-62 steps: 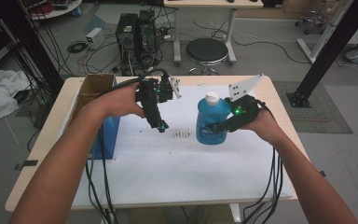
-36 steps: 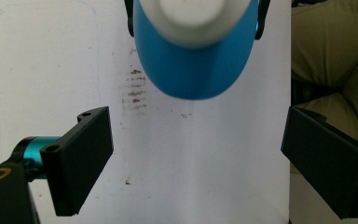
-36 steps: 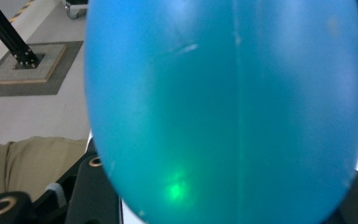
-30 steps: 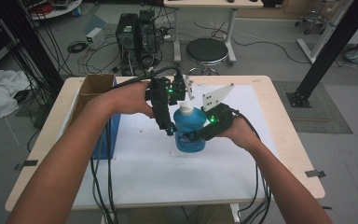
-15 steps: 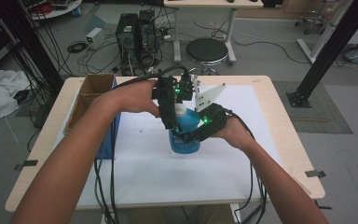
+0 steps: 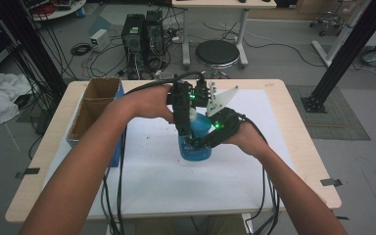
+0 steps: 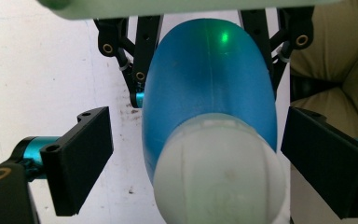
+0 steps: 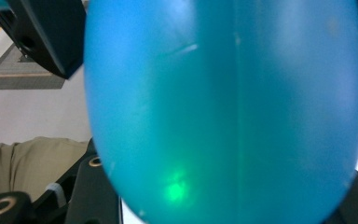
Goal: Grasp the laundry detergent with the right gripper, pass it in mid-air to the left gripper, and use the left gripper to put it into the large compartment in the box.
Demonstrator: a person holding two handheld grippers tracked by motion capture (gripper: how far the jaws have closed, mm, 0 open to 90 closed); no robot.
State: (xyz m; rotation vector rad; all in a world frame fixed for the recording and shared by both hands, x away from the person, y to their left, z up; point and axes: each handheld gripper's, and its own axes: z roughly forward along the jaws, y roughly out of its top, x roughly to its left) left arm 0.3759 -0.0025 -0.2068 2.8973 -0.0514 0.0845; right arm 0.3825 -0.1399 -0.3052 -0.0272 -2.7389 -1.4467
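On white-papered surface (image 6: 142, 181), upright blue bottle (image 6: 195, 142) is clamped by right hand-held gripper (image 6: 201, 143); its cap (image 7: 221, 172) is straddled, untouched, by released left hand-held gripper (image 7: 193, 161).

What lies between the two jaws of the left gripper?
The white cap of the blue bottle lies between the open jaws of the left gripper, a gap on each side, as the left gripper view shows.

Left tool (image 7: 193, 154) gapes (jaws apart); right tool (image 6: 200, 142) clamped.
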